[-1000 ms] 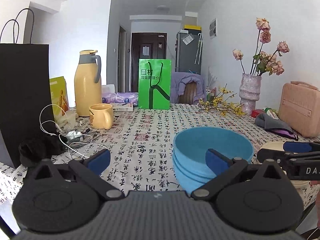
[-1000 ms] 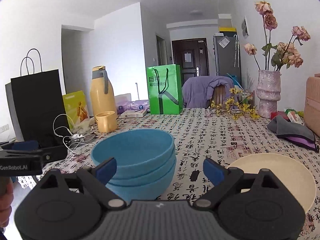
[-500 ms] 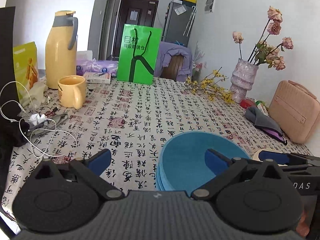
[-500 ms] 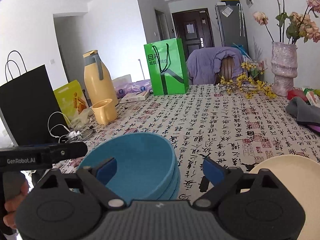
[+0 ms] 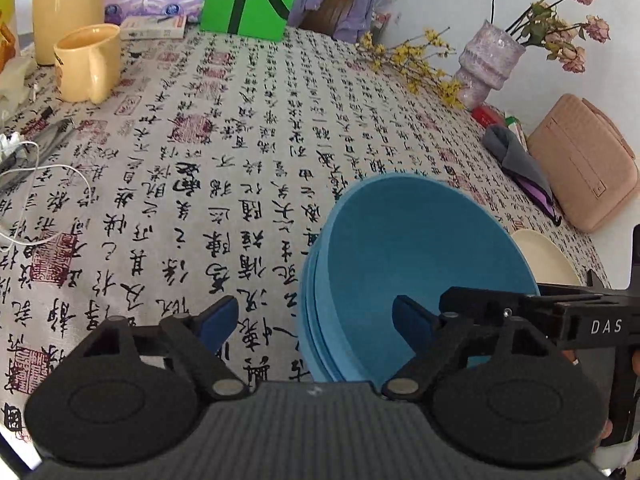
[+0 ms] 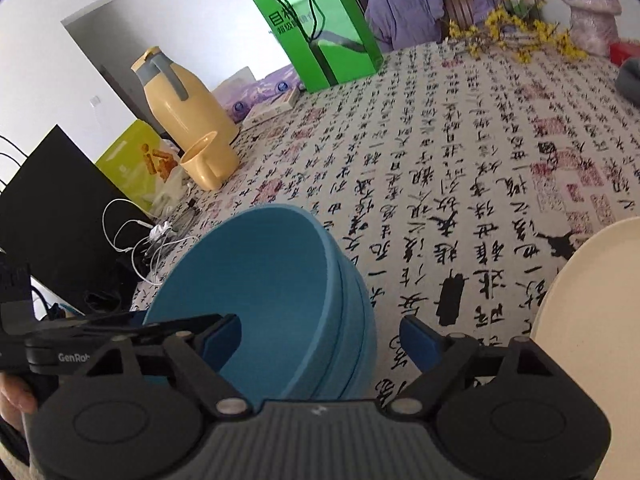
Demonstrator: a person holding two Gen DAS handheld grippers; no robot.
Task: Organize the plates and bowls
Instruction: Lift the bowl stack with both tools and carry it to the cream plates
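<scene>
A stack of blue bowls stands on the calligraphy-print tablecloth; it also shows in the right wrist view. My left gripper is open and straddles the stack's left rim, one finger outside and one inside the top bowl. My right gripper is open and straddles the stack's right rim the same way. A cream plate lies on the table just right of the stack, also in the left wrist view.
A yellow mug, yellow thermos, green bag and black bag with white cables stand left and behind. A vase, grey pouch and pink case sit at the right.
Both grippers have risen, tilted downward and closed in over the blue bowl stack, one from each side. Their jaws stay open.
</scene>
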